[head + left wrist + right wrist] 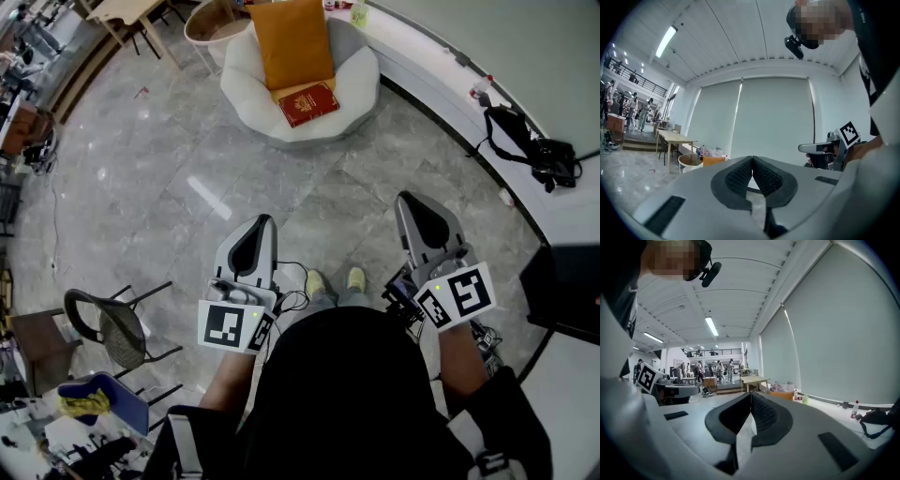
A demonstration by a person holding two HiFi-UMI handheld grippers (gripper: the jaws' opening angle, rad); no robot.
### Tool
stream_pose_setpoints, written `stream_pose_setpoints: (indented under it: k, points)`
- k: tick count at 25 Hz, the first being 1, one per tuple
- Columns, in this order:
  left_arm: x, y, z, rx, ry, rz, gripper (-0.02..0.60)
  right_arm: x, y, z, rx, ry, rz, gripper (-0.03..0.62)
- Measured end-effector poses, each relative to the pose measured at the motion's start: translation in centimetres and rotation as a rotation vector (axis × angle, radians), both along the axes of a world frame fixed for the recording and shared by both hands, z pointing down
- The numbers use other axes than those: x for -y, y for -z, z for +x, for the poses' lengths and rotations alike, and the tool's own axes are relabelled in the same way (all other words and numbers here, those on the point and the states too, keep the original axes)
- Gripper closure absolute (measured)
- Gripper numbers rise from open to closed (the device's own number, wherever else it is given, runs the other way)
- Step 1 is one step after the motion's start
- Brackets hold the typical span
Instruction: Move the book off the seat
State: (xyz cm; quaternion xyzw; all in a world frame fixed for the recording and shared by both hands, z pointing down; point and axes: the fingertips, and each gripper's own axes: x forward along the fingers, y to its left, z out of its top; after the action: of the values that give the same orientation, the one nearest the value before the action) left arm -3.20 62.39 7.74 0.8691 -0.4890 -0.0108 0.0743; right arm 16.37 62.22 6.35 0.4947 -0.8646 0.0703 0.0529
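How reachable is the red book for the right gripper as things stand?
Probably not yet: the right gripper, shut, hangs well short of the red book on the white seat, with floor between them. Nothing blocks the way; stepping closer should do.

Bright, even indoor light fills all three views. Long strip lamps (665,41) on the ceiling supply it, and a pale streak of glare lies on the polished stone floor (150,187). Shadows are soft and faint. The head view is sharp. Both gripper views bulge like a fisheye, with dark corners and bent lines, and the left gripper (752,159) looks slightly soft close to the lens.
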Motion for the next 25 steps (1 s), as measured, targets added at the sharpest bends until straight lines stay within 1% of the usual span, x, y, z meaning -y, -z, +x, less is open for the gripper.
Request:
stream_pose_setpoints:
  k: [6,11,14,19,22,25]
  points:
    - [-0.4,1.0,0.6,-0.010,-0.019,0.007,0.569,-0.5,0.6,0.4,0.027,-0.023,0.008,0.580]
    - [-0.1,1.2,0.1,-0.002,-0.034,0.021,0.568,-0.6,0.8,0.3,0.092,-0.024,0.012,0.580]
    - [-0.3,1.0,-0.9,0.011,-0.029,0.026,0.568,-0.8,0.2,-0.4,0.087,-0.024,-0.007,0.582]
    - [0.0,0.4,-2.8,0.009,-0.027,0.021,0.568,-0.8,-0.4,-2.7,0.057,-0.008,-0.023,0.582]
    - [0.1,-0.3,-3.9,0.015,-0.029,0.013,0.568,-0.8,-0.5,-3.2,0.057,-0.019,-0.025,0.582]
    - [0.3,-0.8,-4.5,-0.003,-0.036,0.000,0.568,-0.4,-0.6,-3.4,0.047,-0.044,-0.017,0.582]
